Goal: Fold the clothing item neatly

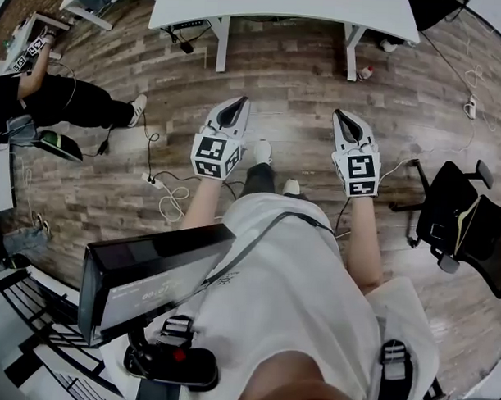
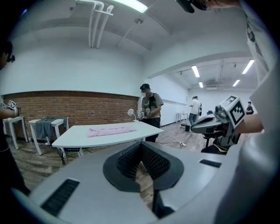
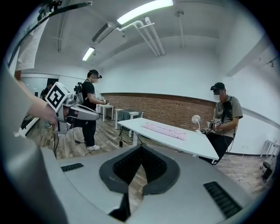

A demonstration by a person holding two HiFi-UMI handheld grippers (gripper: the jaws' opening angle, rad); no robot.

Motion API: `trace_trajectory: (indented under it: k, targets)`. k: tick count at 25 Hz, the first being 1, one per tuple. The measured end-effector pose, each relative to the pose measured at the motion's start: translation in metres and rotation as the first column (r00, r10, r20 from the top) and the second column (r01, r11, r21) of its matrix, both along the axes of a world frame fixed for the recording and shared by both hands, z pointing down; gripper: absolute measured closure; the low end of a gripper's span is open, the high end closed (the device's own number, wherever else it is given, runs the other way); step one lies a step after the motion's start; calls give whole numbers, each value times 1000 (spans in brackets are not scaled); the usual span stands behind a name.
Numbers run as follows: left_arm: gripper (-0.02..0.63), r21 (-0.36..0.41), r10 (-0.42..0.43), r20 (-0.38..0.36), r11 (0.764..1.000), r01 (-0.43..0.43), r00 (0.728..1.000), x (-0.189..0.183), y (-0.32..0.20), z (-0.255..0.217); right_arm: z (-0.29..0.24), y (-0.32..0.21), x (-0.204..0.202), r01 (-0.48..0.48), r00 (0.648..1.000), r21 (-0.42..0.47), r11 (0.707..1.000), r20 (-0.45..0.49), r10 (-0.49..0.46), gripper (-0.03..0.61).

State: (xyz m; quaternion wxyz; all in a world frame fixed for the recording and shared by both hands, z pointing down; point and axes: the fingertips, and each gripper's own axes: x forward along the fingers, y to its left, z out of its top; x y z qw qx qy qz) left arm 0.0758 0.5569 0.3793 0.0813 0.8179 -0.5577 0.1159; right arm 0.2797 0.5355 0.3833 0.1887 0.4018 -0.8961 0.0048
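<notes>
The garment [image 2: 111,130] lies on the tabletop [image 2: 74,139], a long, bunched pink strip along the middle of it, well apart from both my claws. I judge it light, soft and limp. It will sag and drag rather than hold a shape, and it will likely slide easily on that smooth white top. Nothing about it looks fragile. The best hold seems to be the two ends of the strip, one per claw, pinching near an edge so I can spread it flat before any fold. Which end is collar or hem I can't tell from here.

My left claw [image 1: 234,106] is closed tight with nothing in it. The right claw [image 1: 344,118] is the same, jaws together and empty. Both are held out short of the tabletop's near edge, over bare floor [image 1: 304,82].

The tabletop's near edge is free for me to work at. At the far side a person [image 3: 224,114] stands close against it, with a small fan [image 3: 196,119] by that edge, so I'd keep sweeps away from there. Cables [image 1: 173,192] trail on the floor short of the tabletop on the left-claw side. A chair [image 1: 455,214] sits on the right-claw side.
</notes>
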Motion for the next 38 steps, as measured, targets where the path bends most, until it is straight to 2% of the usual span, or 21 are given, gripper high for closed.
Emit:
trace_trajectory:
  k: [10, 19, 30, 38]
  targets:
    - [612, -11, -20, 14, 1000, 21, 1000, 21, 66, -3, -13, 53, 18, 34, 999, 7, 999, 15, -34, 574]
    - [612, 26, 11, 0, 1000, -11, 1000, 26, 70, -22, -21, 67, 13, 24, 1000, 12, 1000, 13, -25, 574]
    - [612, 52, 43, -3, 998, -43, 999, -4, 89, -39, -48, 81, -27, 14, 999, 37, 999, 51, -16, 574]
    - [612, 63, 56, -16, 996, -55, 998, -23, 88, -44, -54, 86, -41, -8, 998, 38, 999, 58, 6, 575]
